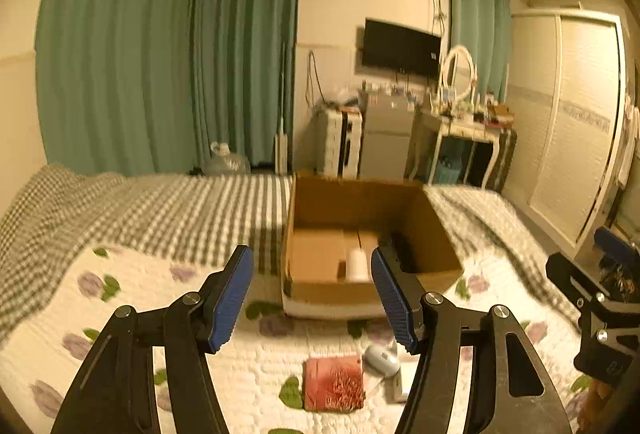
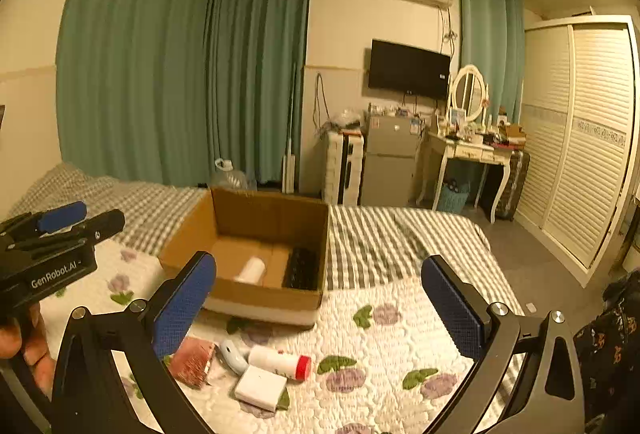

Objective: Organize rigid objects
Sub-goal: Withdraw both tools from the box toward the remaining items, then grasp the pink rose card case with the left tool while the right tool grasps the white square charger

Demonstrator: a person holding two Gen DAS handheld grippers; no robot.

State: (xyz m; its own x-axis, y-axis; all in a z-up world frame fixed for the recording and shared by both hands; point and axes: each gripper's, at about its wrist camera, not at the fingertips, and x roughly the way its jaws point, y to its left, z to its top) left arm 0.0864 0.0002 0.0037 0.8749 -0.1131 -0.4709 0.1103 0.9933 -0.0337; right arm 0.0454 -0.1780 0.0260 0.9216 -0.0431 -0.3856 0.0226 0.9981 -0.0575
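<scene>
**One box, six objects, two empty grippers**

One cardboard box [image 2: 256,234] on the bed holds two things: a black item [image 2: 302,268] and a white cylinder [image 2: 251,269]. Four lie just before it: red packet [image 2: 191,360], white block [image 2: 258,388], red-capped bottle [image 2: 280,362], grey mouse [image 2: 233,354]. Left gripper [image 1: 312,298] and right gripper [image 2: 318,308] gape wide, holding nothing.

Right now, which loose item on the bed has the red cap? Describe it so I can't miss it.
Start at the open brown cardboard box on the floral white quilt. In the cluster on its near side lies a white cylindrical bottle, on its side against a flat white rectangular box. It alone has a red cap.
</scene>
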